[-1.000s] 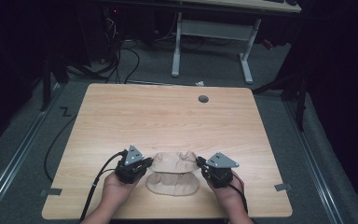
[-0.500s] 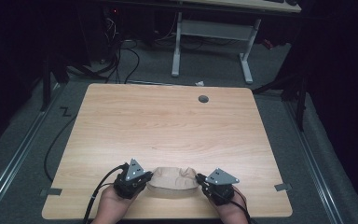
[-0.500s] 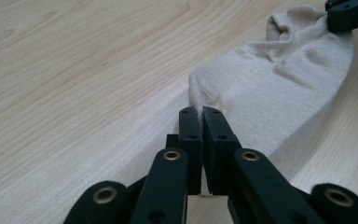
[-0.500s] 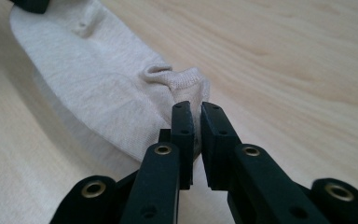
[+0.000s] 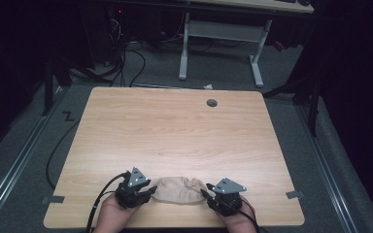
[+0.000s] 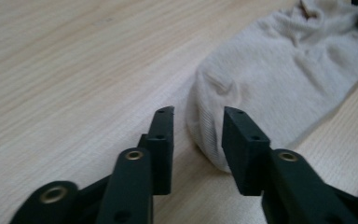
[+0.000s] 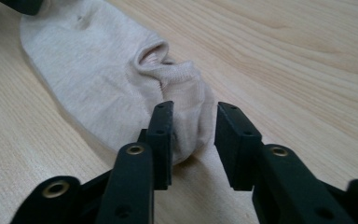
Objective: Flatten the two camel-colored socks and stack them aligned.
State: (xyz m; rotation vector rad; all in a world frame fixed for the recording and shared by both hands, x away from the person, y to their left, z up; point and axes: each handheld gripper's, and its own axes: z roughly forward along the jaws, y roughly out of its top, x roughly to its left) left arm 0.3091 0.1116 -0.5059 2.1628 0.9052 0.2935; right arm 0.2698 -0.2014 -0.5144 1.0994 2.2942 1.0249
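While grippers flank sock, cuff perhaps gaping

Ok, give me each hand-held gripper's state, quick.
Left hand-held gripper: open, at the beige sock, holding nothing.
Right hand-held gripper: open, jaws either side of the sock's cuff.

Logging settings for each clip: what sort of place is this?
Probably a lab or recording workspace, not a home: a bare wooden table with a cable hole, cables trailing over grey carpet, and a second desk's white frame behind, in dim surroundings.
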